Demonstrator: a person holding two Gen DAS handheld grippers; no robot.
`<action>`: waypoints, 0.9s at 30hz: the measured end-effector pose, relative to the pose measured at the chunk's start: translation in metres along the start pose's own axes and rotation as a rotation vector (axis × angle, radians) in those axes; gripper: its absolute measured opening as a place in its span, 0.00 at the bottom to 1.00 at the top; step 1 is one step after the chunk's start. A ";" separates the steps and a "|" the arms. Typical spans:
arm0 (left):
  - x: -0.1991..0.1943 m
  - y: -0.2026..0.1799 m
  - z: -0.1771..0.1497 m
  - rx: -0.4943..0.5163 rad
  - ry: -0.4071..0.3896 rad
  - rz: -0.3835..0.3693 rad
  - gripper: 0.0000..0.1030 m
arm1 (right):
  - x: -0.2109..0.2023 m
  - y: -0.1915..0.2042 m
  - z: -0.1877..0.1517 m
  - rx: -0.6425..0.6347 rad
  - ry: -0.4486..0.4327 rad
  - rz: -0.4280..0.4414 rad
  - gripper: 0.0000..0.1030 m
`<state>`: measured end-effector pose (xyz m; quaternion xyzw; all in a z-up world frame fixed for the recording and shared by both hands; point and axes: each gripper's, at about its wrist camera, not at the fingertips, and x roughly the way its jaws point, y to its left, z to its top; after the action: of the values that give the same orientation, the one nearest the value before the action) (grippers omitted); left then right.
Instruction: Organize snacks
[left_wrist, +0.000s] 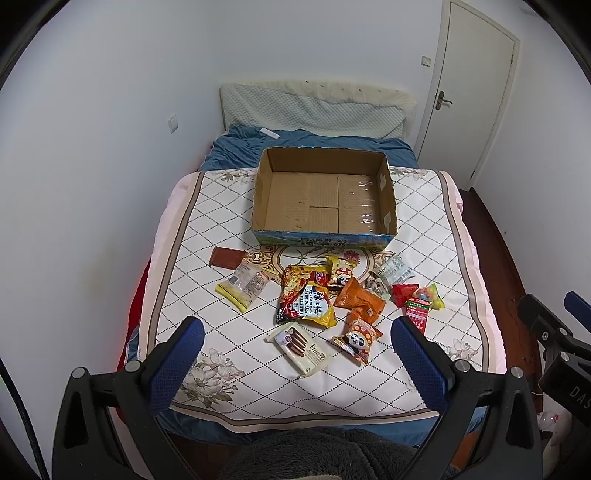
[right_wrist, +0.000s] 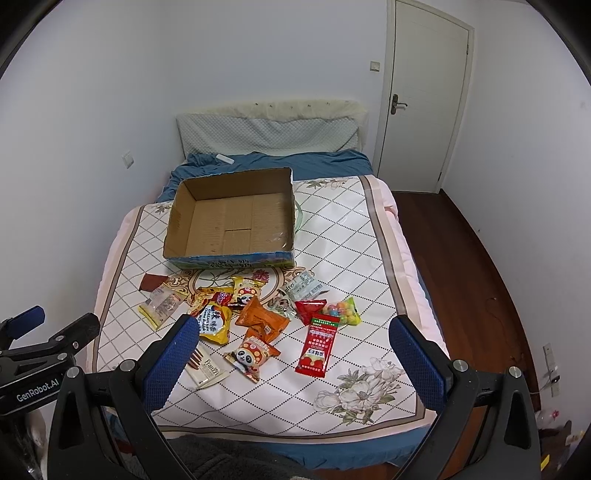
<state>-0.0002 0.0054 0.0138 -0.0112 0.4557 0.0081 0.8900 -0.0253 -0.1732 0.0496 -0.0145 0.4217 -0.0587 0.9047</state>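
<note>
An empty cardboard box (left_wrist: 280, 162) (right_wrist: 177, 218) rests on the bed's patterned quilt (left_wrist: 207, 221) (right_wrist: 347, 236). In front of it lie several snack packets: a noodle pack (left_wrist: 304, 301) (right_wrist: 214, 321), a Franzzi biscuit pack (left_wrist: 301, 349) (right_wrist: 207, 369), a panda packet (left_wrist: 356, 339) (right_wrist: 251, 354), an orange packet (left_wrist: 360, 299) (right_wrist: 262, 319), a red sachet (left_wrist: 417, 312) (right_wrist: 317, 345), a candy bag (right_wrist: 345, 312) and a brown packet (left_wrist: 226, 256). My left gripper (left_wrist: 297, 360) hovers open over the bed's near edge. My right gripper (right_wrist: 293, 360) is open too, and holds nothing.
A headboard pillow (left_wrist: 314, 107) and blue sheet (left_wrist: 314, 142) lie behind the box. A white door (right_wrist: 424, 96) stands at the right, above a wooden floor (right_wrist: 461, 266). White walls close the left side. A dark fleece garment (left_wrist: 317, 454) fills the bottom edge.
</note>
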 end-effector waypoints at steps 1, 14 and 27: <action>0.000 0.000 0.000 -0.001 0.000 -0.001 1.00 | 0.000 0.000 0.000 0.002 0.000 0.000 1.00; 0.000 -0.009 -0.002 0.010 0.000 -0.002 1.00 | -0.001 0.001 -0.001 0.002 0.001 0.002 1.00; 0.014 -0.010 0.000 0.006 0.014 -0.002 1.00 | 0.015 -0.007 -0.002 0.032 0.042 0.031 1.00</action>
<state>0.0084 -0.0046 0.0023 -0.0092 0.4618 0.0056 0.8869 -0.0177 -0.1815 0.0369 0.0076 0.4399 -0.0519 0.8965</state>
